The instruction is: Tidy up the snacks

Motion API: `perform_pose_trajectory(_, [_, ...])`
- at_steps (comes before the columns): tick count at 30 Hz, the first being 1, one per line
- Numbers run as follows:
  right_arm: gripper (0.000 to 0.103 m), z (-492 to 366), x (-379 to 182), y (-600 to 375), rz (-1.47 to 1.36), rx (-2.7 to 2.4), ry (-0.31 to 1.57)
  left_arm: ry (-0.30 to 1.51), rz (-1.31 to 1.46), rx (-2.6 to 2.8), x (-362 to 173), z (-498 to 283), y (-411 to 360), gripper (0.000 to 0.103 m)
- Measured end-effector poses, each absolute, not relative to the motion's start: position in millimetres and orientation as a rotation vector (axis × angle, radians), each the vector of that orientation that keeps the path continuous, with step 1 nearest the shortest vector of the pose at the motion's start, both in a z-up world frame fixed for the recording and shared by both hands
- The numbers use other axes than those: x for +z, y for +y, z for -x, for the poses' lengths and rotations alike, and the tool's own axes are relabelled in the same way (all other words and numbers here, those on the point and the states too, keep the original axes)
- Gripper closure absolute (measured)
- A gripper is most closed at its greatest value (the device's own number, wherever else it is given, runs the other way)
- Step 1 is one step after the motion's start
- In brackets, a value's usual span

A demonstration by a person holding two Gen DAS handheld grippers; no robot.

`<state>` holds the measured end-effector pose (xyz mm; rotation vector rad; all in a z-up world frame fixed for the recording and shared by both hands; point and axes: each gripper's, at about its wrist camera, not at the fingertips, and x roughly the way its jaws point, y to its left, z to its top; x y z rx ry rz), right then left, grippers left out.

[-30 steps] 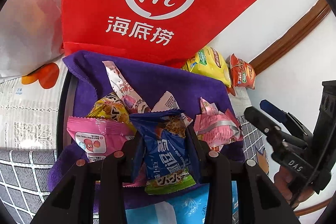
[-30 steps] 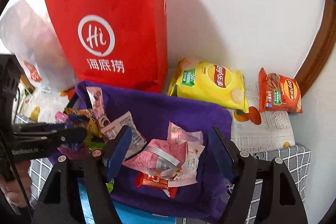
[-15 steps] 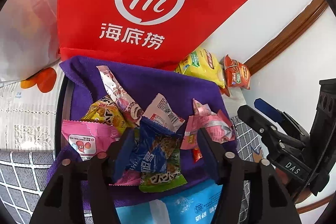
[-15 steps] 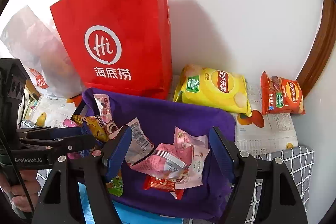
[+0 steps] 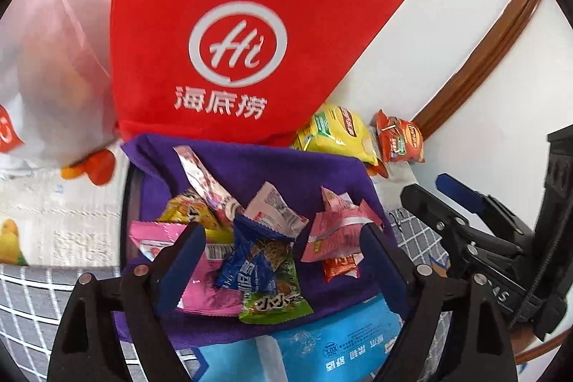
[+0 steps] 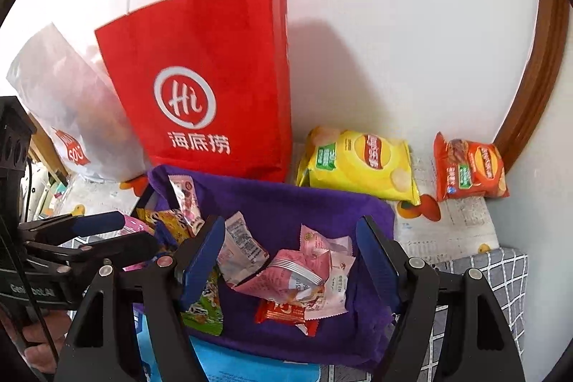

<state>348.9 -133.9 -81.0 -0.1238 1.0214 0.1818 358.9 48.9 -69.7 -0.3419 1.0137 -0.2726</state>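
A purple cloth-lined tray [image 5: 286,167] [image 6: 297,203] holds several small snack packets. A blue and green packet [image 5: 261,274] lies loose in it, between the jaws of my left gripper [image 5: 283,246], which is open and above it. Pink packets [image 5: 336,231] [image 6: 304,271] and a small red packet [image 6: 283,312] lie at the tray's right. My right gripper [image 6: 290,246] is open and empty, hovering over the pink packets. It shows at the right in the left wrist view [image 5: 429,192]. The left gripper shows at the left in the right wrist view [image 6: 118,231].
A red paper bag [image 5: 243,42] [image 6: 215,88] stands behind the tray against the white wall. A yellow chip bag [image 6: 361,163] and an orange chip bag [image 6: 469,167] lie at the back right. A white plastic bag [image 6: 64,102] stands left. A blue tissue pack [image 5: 315,349] lies in front.
My left gripper opened and let go of the blue and green packet, which now lies in the tray. Both grippers have pulled back and up a little.
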Motion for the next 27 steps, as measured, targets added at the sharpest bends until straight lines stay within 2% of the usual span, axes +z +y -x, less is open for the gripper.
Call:
perform_pose_trajectory(16, [0.028,-263.1,-44.1,-147.9,0.13,0.127,1.012,0.96,0.354,-0.341,-27.5,-324.3,45.4,0.01])
perform_pose_trajectory(21, [0.028,-233.4,-26.5,-153.0,0.098,0.126,0.992,0.98,0.336,-0.349,-18.7,-291.5,39.3,0.01])
perform_pose_trajectory(27, [0.028,-191.8,-10.8,-156.6,0.076,0.14,0.971,0.864,0.256,-0.299,1.3,-223.4,39.2,0.01])
